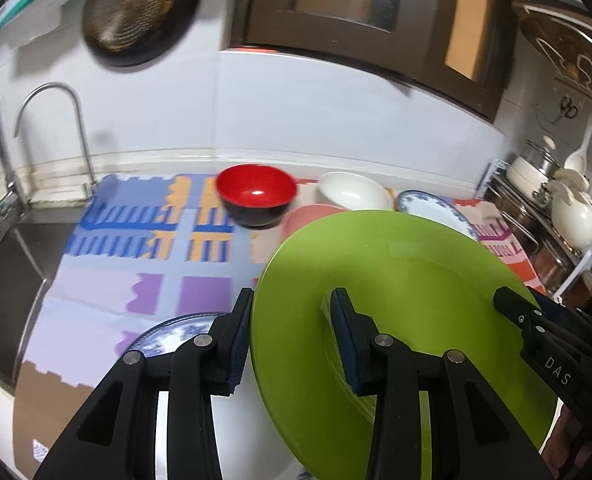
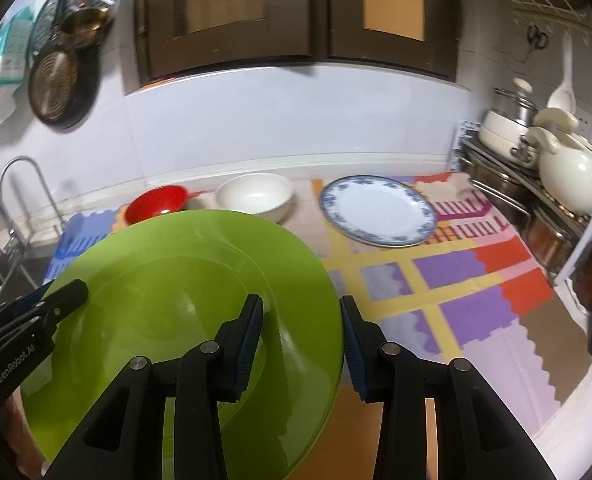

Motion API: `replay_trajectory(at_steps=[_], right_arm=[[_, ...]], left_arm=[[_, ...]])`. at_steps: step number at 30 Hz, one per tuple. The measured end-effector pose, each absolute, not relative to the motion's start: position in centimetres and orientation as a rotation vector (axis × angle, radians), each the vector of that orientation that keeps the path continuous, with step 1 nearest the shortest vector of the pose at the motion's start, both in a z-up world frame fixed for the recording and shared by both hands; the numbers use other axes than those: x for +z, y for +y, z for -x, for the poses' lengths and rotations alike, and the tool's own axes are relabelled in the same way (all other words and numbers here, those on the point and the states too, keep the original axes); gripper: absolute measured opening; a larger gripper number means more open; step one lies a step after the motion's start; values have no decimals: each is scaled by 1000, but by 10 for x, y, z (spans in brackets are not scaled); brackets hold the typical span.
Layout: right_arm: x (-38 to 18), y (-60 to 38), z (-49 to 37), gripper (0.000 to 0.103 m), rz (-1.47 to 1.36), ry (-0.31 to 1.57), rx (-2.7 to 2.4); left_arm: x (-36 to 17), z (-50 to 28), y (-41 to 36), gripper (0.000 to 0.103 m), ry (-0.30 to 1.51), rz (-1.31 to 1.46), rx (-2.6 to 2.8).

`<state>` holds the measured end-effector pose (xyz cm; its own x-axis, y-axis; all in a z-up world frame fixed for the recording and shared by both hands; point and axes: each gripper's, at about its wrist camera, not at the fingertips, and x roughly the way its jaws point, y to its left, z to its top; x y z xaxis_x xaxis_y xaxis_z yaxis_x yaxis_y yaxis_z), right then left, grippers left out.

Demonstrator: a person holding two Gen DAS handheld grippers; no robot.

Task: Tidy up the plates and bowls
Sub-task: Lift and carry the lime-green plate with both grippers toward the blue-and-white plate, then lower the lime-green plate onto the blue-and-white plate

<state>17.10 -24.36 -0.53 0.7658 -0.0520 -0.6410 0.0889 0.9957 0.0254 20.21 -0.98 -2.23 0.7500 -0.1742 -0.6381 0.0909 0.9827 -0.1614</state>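
Note:
A large green plate (image 1: 396,280) (image 2: 168,280) is held in the air between both grippers. My left gripper (image 1: 292,344) straddles its left rim, jaws wide apart. My right gripper (image 2: 302,344) straddles its right rim, jaws wide apart too. I cannot tell whether either pad presses the plate. A red and black bowl (image 1: 256,194) (image 2: 156,204), a white bowl (image 1: 354,190) (image 2: 254,196) and a blue-rimmed white plate (image 2: 378,210) (image 1: 436,208) sit at the back of the mat. A pink dish (image 1: 308,216) lies behind the green plate. Another blue-patterned plate (image 1: 176,334) lies under my left gripper.
A colourful mat (image 2: 456,300) covers the counter. A sink (image 1: 0,272) with a tap (image 1: 48,120) is at the left. A rack with pots and a cream kettle (image 2: 568,176) stands at the right. Pans (image 1: 128,8) hang on the wall.

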Motion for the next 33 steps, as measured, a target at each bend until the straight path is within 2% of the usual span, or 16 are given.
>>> replay_trajectory(at_steps=[17, 33], right_arm=[[-30, -142, -181, 40, 1, 778, 106], [-76, -113, -195, 40, -12, 927, 142]], left_arm=[[-50, -177, 83, 38, 791, 135, 26], [-95, -179, 101, 38, 911, 130, 52]])
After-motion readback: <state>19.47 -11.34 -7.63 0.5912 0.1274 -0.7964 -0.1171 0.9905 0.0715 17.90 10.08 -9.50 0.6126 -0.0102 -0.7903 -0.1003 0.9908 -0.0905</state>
